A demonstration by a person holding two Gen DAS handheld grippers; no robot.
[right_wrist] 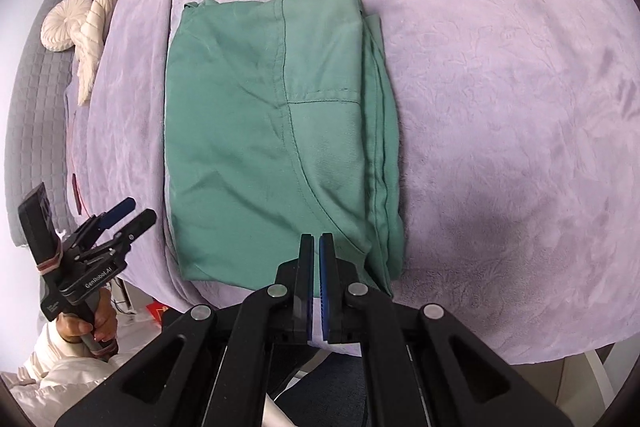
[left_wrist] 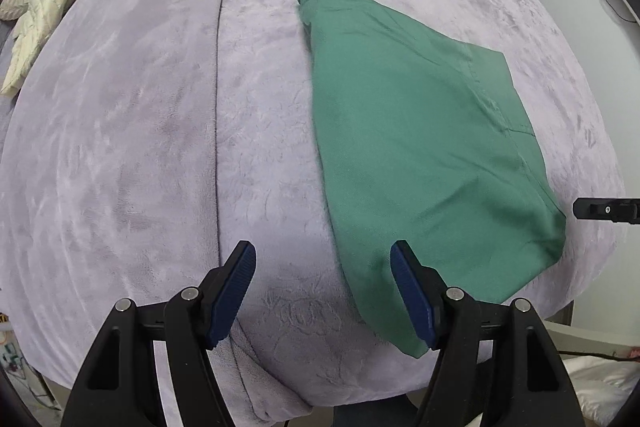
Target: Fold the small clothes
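A green garment (left_wrist: 420, 147) lies folded into a flat rectangle on the lavender plush blanket (left_wrist: 120, 147). In the right wrist view the garment (right_wrist: 260, 147) shows a curved seam and stacked layers along its right edge. My left gripper (left_wrist: 323, 247) hangs open above the blanket at the garment's near left edge, with its right pad (left_wrist: 412, 291) over the cloth and nothing gripped. From the right wrist view, the left gripper (right_wrist: 138, 211) is off the garment's near left corner. My right gripper (right_wrist: 317, 237) is shut and empty over the garment's near edge.
A cream quilted jacket (right_wrist: 96, 39) and a round cream cushion (right_wrist: 64, 27) lie at the bed's far left, beside a grey quilted cover (right_wrist: 32, 107). A person's hand (right_wrist: 80, 327) holds the left gripper's handle. The blanket (right_wrist: 500, 107) stretches bare to the right of the garment.
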